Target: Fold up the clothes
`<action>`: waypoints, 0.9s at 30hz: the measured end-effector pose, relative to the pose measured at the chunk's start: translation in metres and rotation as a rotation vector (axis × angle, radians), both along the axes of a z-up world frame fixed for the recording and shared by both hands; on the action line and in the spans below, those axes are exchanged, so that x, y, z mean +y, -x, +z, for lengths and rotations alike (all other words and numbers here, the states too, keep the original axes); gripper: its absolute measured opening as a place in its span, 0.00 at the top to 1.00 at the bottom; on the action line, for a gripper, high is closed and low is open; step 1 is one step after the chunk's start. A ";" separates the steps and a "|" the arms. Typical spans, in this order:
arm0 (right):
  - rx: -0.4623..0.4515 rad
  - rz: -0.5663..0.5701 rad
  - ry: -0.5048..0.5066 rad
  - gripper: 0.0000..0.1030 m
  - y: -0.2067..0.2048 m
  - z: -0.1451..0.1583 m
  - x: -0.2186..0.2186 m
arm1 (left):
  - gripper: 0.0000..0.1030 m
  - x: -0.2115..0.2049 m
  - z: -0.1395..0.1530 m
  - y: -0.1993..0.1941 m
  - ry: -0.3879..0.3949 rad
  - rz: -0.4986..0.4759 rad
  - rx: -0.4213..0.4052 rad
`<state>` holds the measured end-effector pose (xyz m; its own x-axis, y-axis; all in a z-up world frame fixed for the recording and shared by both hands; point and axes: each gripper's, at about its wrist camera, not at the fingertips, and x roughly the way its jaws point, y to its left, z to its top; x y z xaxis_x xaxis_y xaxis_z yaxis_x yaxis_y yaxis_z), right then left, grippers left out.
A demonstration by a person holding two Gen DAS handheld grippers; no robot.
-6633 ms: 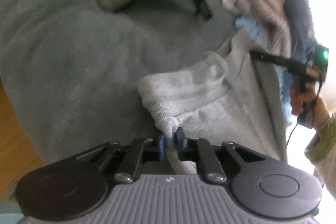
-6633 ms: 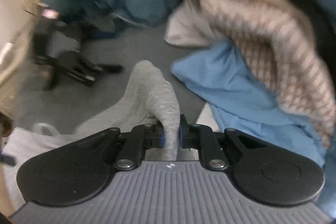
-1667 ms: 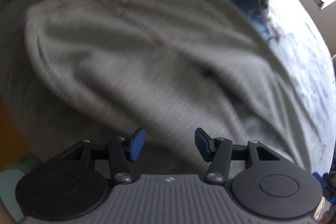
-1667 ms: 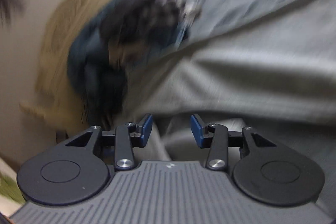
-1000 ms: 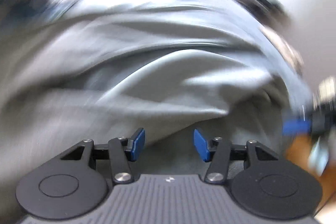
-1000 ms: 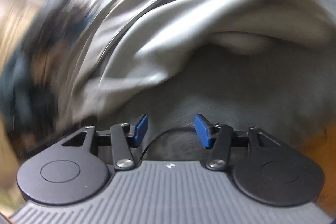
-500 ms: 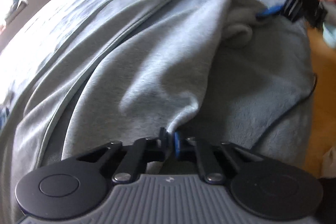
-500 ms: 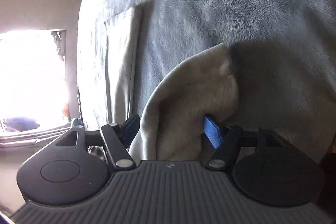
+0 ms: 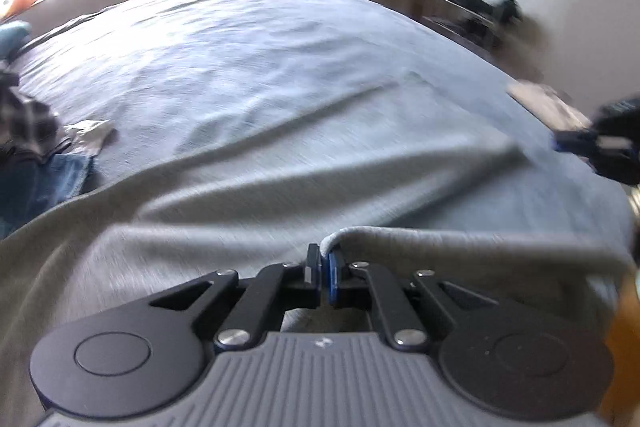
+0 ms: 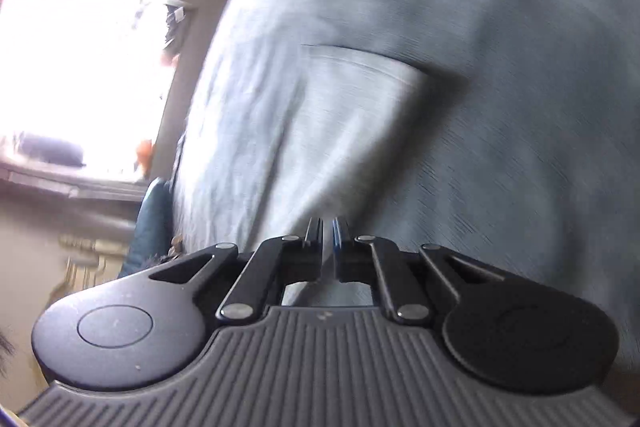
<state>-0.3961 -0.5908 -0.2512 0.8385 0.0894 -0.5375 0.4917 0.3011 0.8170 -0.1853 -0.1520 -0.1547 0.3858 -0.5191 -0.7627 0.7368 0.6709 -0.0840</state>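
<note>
1. A bed covered with a pale blue-grey blanket carries everything.
2. A light grey garment lies spread over the bed's near part, its folds running toward the bed's right edge.
3. Left of the grey garment, at the bed's left edge, lies a heap of clothes: blue denim, a dark checked piece and a small white scrap.
4. In the right wrist view, a flat rectangular part of the grey garment rests on the blanket.
</note>
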 end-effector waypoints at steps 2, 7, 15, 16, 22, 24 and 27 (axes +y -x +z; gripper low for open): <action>-0.033 0.079 0.034 0.96 -0.020 0.012 -0.001 | 0.96 -0.008 -0.008 -0.026 0.009 0.053 0.016; -0.059 0.430 0.041 0.92 -0.049 0.031 0.055 | 0.96 -0.019 -0.035 -0.071 0.017 0.164 0.066; 0.246 0.763 -0.046 0.86 -0.061 -0.041 0.164 | 0.78 -0.010 -0.063 -0.107 0.063 0.307 0.179; 0.290 0.761 -0.026 0.86 -0.064 -0.048 0.167 | 0.72 -0.008 -0.059 -0.107 0.072 0.313 0.169; 0.289 0.696 0.110 0.87 -0.093 -0.032 0.145 | 0.52 0.023 -0.023 -0.088 0.126 0.325 0.112; 0.261 0.656 0.200 0.87 -0.105 -0.014 0.127 | 0.51 0.038 -0.012 -0.076 0.133 0.337 0.127; 0.216 0.572 0.300 0.86 -0.122 0.007 0.095 | 0.48 0.063 -0.010 -0.048 0.116 0.351 0.187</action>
<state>-0.2736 -0.4956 -0.2444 0.5747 0.3075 -0.7584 0.3306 0.7605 0.5589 -0.1370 -0.0892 -0.1643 0.4149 -0.4674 -0.7806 0.4297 0.8569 -0.2847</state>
